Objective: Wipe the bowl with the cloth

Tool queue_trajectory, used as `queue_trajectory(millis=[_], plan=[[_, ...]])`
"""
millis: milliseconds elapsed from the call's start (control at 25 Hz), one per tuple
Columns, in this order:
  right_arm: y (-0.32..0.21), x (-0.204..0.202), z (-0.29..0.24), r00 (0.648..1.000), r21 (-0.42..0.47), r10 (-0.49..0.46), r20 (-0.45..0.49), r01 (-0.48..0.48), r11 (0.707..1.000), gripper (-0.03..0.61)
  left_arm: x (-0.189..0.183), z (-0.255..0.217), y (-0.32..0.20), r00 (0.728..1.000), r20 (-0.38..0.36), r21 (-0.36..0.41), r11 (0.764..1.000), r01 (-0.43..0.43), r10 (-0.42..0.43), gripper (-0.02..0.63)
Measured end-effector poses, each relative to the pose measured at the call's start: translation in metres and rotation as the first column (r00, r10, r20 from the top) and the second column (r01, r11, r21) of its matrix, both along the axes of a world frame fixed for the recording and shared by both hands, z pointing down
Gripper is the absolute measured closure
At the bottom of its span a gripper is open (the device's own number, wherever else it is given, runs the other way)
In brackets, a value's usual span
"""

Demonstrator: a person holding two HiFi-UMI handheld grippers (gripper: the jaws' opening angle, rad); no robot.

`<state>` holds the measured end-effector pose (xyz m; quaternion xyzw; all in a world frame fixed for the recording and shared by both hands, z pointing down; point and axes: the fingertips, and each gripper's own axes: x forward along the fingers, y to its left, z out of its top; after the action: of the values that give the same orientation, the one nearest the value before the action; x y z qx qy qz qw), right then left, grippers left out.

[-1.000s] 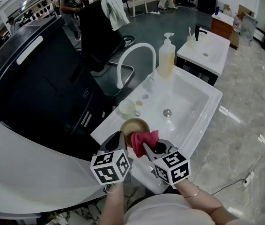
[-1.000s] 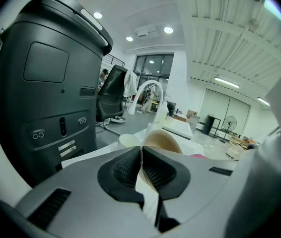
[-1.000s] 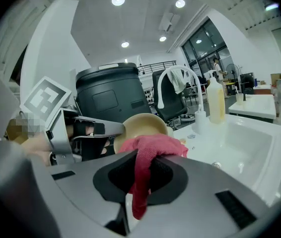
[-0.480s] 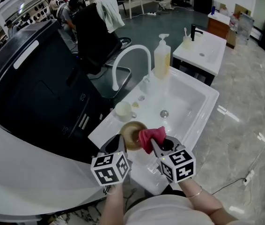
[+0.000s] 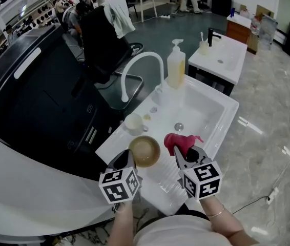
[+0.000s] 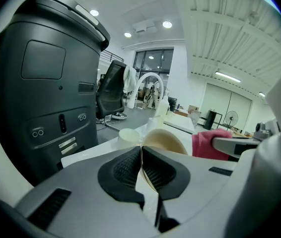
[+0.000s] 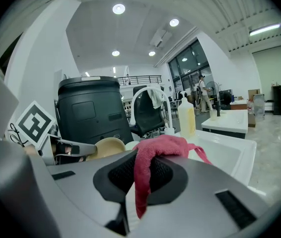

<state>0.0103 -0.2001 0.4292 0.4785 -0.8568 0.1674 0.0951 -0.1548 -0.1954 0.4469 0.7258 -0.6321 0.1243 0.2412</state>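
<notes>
A tan bowl (image 5: 145,150) hangs over the near left corner of the white sink (image 5: 214,118), its rim pinched by my left gripper (image 5: 128,159), which is shut on it. The same bowl (image 6: 168,141) rises from between the pads in the left gripper view. My right gripper (image 5: 185,154) is shut on a red cloth (image 5: 180,141), held to the right of the bowl and apart from it. In the right gripper view the cloth (image 7: 153,155) drapes over the jaws, with the bowl (image 7: 109,146) at the left.
A white cup (image 5: 133,122) sits on the sink's left ledge. A curved white faucet (image 5: 138,67) and a soap bottle (image 5: 175,65) stand at the back. A large black machine (image 5: 37,96) lies to the left. A second basin (image 5: 222,55) stands farther back.
My right gripper has pulled the red cloth out of the bowl and moved it to the right, clear of the rim. The bowl's inside now shows. The left gripper held still.
</notes>
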Motion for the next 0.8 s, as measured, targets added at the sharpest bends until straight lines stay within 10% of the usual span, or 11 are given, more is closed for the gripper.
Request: queue_trajectory(millis=[800], plan=[[0.002,0.006,-0.046,0.999,0.163,0.052,0.008,-0.053,0.985,0.543,-0.030,0.070,-0.022,0.993,-0.071,-0.137,0.987,0.086,-0.096,0.584]])
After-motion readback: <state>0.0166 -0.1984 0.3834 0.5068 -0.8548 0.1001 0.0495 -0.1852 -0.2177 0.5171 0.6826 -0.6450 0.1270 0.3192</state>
